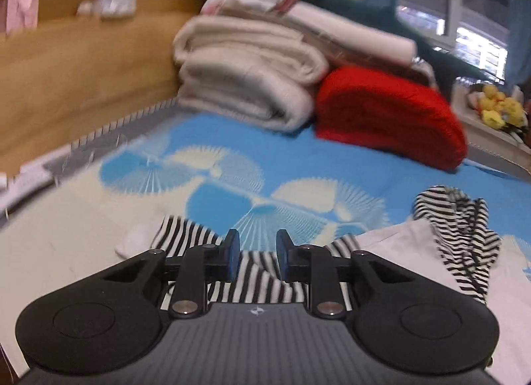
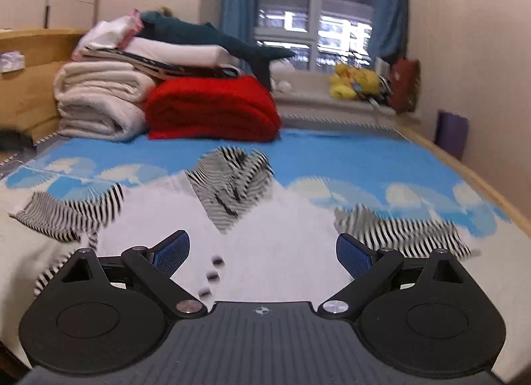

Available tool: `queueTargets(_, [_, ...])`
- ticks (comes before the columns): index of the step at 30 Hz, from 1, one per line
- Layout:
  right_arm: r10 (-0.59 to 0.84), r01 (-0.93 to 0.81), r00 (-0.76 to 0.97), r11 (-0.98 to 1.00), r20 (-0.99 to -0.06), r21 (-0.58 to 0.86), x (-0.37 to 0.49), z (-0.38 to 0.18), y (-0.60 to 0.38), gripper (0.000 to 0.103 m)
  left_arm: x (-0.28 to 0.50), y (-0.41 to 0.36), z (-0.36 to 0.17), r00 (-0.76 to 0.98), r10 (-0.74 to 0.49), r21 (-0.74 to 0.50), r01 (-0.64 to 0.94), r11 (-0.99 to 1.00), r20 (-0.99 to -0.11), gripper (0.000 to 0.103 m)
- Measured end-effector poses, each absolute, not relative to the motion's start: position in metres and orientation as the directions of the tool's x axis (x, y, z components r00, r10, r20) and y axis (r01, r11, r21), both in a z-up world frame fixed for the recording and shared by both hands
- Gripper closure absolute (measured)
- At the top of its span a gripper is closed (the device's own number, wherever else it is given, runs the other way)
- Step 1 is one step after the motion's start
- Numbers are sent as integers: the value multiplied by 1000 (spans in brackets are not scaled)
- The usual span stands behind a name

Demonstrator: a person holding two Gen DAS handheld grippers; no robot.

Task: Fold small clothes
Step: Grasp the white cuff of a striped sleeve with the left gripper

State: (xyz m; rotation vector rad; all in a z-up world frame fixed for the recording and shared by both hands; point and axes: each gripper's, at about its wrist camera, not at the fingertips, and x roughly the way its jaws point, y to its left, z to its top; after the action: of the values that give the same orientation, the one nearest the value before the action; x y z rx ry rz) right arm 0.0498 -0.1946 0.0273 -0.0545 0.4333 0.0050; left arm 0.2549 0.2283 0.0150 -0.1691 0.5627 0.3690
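Note:
A small white top with black-and-white striped sleeves lies spread on the blue patterned bed sheet [image 2: 332, 155]. In the right wrist view its white body [image 2: 275, 235] with dark buttons [image 2: 212, 275] fills the space under my right gripper [image 2: 262, 255], whose jaws stand wide open and empty. The striped hood [image 2: 232, 182] lies bunched at the top, and a sleeve stretches out to each side [image 2: 66, 215] [image 2: 398, 232]. In the left wrist view my left gripper [image 1: 257, 252] hovers over one striped sleeve [image 1: 259, 282]. A narrow gap shows between its pads, which do not pinch the cloth.
Folded cream blankets [image 2: 99, 102] and a red blanket [image 2: 212, 109] are stacked at the head of the bed, against a wooden headboard [image 1: 83, 69]. A yellow plush toy [image 2: 355, 84] sits on the window sill. The bed's wooden edge [image 2: 481, 182] runs along the right.

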Motion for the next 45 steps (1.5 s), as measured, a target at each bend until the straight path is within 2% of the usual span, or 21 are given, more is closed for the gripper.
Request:
queueTargets(4, [16,-32,912,999,-410,-33,97,41,-177,8,271,257,9,751,320,-76,-439,895,-577,77])
queueTargets(8, [55,-36,912,998,-407,56,161,57,-152,8,274,268,3,712,317,-111,-484,868,-626,77])
queueTargets(12, [77,-71,939,997,-334,31,215,70,-124,8,280,263,0,714,332,-89,-482,872,-616,76])
queueTargets(16, [90,-99,963,995,-253,-24,240,58,-116,9,281,265,-3,712,336,-92,-490,867,-617,75])
queueTargets(17, [84,-97,966,994,-245,-40,240,51,-117,10,280,269,-2,717,343,-105,-500,860,-607,74])
queueTargets(19, [97,-123,948,990,-304,-65,244,38,-116,23,281,283,-1,704,354,-138,-539,831,-616,74])
queueTargets(21, [186,-217,928,974,-324,-64,242,36,-116,25,289,305,-5,677,336,-205,-586,784,-655,69])
queueTargets(22, [216,-250,930,965,-296,-81,236,38,-116,25,294,317,-9,664,305,-249,-604,757,-683,64])
queueTargets(24, [237,-272,947,951,-218,-148,225,45,-115,25,295,340,-22,660,240,-346,-627,698,-712,62])
queueTargets(26, [259,-292,945,943,-198,-161,219,48,-118,25,287,350,-36,652,260,-331,-639,695,-713,45])
queueTargets(28, [279,-314,934,939,-222,-140,219,47,-124,35,290,367,-51,577,271,-302,-704,642,-770,44])
queueTargets(29, [278,-315,932,939,-234,-138,220,45,-127,38,290,376,-56,591,252,-343,-707,618,-766,43])
queueTargets(31, [274,-314,924,942,-268,-120,223,42,-134,51,292,391,-65,575,253,-359,-737,572,-778,43])
queueTargets(33, [273,-310,914,947,-301,-82,229,39,-141,55,290,402,-74,556,260,-354,-759,547,-789,43])
queueTargets(39, [209,-222,895,975,-395,14,256,30,-151,55,287,424,-104,527,182,-409,-798,443,-830,44])
queueTargets(43, [201,-194,876,979,-439,60,261,26,-153,55,288,420,-117,517,160,-402,-795,454,-841,46])
queueTargets(45, [202,-197,872,979,-445,58,261,25,-150,55,291,415,-118,511,187,-366,-784,501,-839,56])
